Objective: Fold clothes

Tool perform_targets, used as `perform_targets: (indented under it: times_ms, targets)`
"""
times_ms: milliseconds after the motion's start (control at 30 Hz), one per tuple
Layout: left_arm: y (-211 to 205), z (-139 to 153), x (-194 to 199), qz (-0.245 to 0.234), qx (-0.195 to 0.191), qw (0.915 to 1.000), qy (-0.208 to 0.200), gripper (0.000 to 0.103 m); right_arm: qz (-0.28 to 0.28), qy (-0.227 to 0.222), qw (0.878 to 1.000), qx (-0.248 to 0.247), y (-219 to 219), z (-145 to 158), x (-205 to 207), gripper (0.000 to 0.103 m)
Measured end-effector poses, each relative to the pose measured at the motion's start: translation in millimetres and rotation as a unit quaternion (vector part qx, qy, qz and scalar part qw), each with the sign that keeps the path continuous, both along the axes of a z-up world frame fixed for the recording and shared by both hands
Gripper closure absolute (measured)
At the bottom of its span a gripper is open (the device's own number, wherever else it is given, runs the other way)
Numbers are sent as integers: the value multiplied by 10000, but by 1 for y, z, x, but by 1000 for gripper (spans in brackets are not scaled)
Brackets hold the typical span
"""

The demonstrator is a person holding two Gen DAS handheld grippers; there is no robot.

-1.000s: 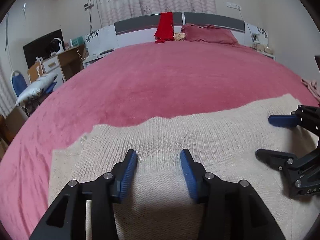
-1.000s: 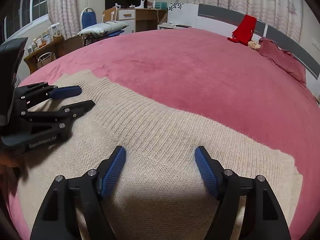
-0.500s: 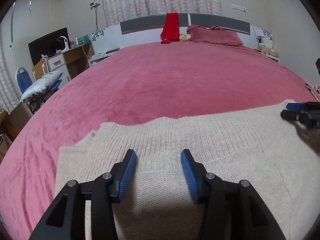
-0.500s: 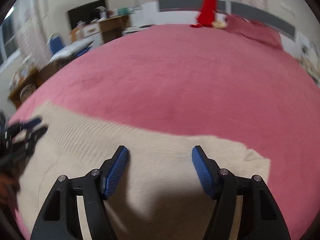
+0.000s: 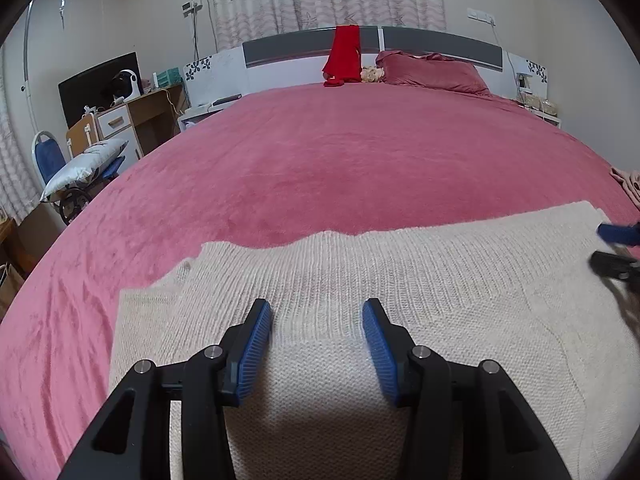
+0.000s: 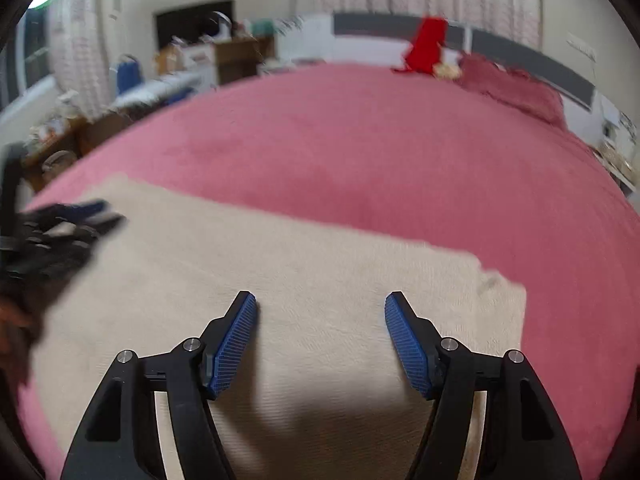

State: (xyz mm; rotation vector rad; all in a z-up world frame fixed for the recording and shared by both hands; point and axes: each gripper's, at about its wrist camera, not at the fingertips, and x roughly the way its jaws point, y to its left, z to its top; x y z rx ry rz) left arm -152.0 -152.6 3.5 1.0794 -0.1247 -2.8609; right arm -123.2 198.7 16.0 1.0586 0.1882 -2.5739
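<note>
Knitwear (image 5: 400,280), cream, lies flat lower frame on the bed (image 5: 340,152); soft, limp, stretchy, so I'd pinch an edge; left gripper (image 5: 317,320) and right gripper (image 6: 320,312) jaws apart, empty.

blurred and cut-off parts

the whole right wrist view is smeared; there the black left gripper with blue pads (image 6: 60,224) is unclear, and the cream knitted garment (image 5: 400,280) runs past the bottom edge.

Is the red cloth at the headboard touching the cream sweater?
Apart. The left wrist view shows the red cloth far from the cream sweater, with bare pink blanket between them.
</note>
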Motion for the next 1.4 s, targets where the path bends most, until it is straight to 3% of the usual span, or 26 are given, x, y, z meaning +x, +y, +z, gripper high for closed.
perform_targets:
  times_ms: [133, 433, 600, 733, 900, 967, 1033, 1133, 1233, 1300, 1333, 1400]
  targets:
    - [-1, 1, 0, 10, 41, 10000, -7, 53, -514, -162, 9971, -535, 27, -14, -23, 27]
    - [-26, 6, 11, 391, 208, 9990, -71, 53, -496, -104, 9977, -456, 35, -17, -13, 23]
    - [-68, 2, 19, 1141, 99, 9931, -249, 49, -486, -97, 9978, -443, 40, -17, -5, 23]
    - [-109, -3, 27, 1791, 500, 9817, -411, 47, -478, -99, 9979, -437, 34, -20, -2, 22]
    - [-118, 20, 48, 2118, 459, 9759, 252, 48, -437, -303, 9976, -442, 14, -5, -25, 22]
    - [-110, 34, 60, 2194, 182, 9734, 642, 49, -578, 33, 9963, -629, 18, 20, -14, 22]
    - [-97, 44, 74, 1895, 238, 9760, 1047, 49, -611, 310, 9941, -839, 18, 43, 7, 22]
    - [-67, 43, 81, 1120, 259, 9880, 1035, 49, -352, 249, 9964, -726, -3, 53, 46, 22]
    - [-29, 14, 71, 266, -137, 9993, 244, 49, 39, 298, 9992, -249, -39, 36, 89, 22]
    - [-6, -10, 66, -108, -615, 9975, -336, 49, 274, 281, 9992, 124, -64, 19, 109, 22]
    - [2, -17, 71, -136, -950, 9950, -260, 49, 384, 239, 9987, 247, -72, 11, 115, 21]
    - [5, -19, 83, -62, -1119, 9935, -196, 47, 650, -40, 9945, 822, -92, -22, 132, 21]
